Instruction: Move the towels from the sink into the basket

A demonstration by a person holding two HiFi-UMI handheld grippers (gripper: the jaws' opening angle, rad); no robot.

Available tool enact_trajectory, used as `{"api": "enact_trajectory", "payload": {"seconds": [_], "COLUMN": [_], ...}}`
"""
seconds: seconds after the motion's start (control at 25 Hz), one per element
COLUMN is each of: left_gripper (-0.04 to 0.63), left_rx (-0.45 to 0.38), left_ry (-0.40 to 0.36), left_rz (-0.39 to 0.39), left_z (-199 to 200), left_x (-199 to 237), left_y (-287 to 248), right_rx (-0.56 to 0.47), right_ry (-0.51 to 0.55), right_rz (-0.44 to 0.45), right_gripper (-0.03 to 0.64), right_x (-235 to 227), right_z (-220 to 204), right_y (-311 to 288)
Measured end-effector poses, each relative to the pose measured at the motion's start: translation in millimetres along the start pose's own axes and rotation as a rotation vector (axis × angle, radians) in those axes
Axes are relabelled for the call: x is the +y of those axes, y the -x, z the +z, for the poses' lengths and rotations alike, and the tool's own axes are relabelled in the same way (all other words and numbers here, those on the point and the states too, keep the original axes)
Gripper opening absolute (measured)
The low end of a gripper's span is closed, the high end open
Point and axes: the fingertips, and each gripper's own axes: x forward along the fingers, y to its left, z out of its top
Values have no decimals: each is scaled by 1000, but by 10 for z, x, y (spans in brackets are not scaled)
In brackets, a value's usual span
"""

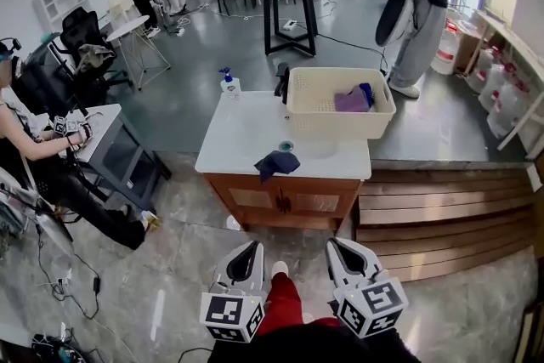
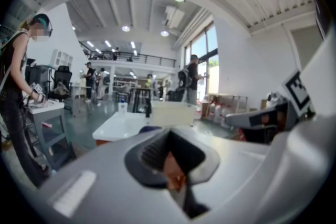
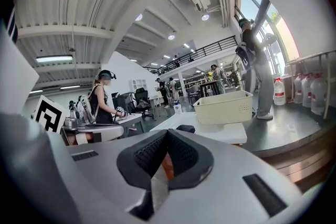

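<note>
A dark blue towel (image 1: 277,162) lies crumpled on the white counter (image 1: 246,132) near its front edge, beside the small sink drain (image 1: 286,146). At the counter's back right stands the cream basket (image 1: 327,119), with a purple towel (image 1: 350,100) and a blue towel (image 1: 366,91) inside. My left gripper (image 1: 250,249) and right gripper (image 1: 339,246) are held low, well short of the counter, both shut with nothing between the pads. In the right gripper view the basket (image 3: 223,106) and dark towel (image 3: 185,128) lie far ahead of the shut right gripper (image 3: 165,157). The left gripper (image 2: 168,157) also faces the counter (image 2: 123,124).
A soap bottle (image 1: 229,83) and a black faucet (image 1: 281,81) stand at the counter's back. Wooden steps (image 1: 442,217) run along the right. A seated person at a desk (image 1: 110,140) is to the left, and a standing person (image 1: 421,4) is behind the basket.
</note>
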Motion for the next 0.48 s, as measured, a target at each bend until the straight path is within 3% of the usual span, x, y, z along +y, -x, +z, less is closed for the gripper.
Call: {"api": "enact_trajectory", "payload": {"seconds": [0.48], "left_gripper": [9], "left_rx": [6], "left_ry": [11], "left_rz": [-37], "left_z": [155], "left_x": [543], "left_y": [-736], "right_rx": [21], "right_ry": [-1], "right_rz": [-40], "right_gripper": [8], "right_x": [-201], "right_z": [209], "right_y": [-791]}}
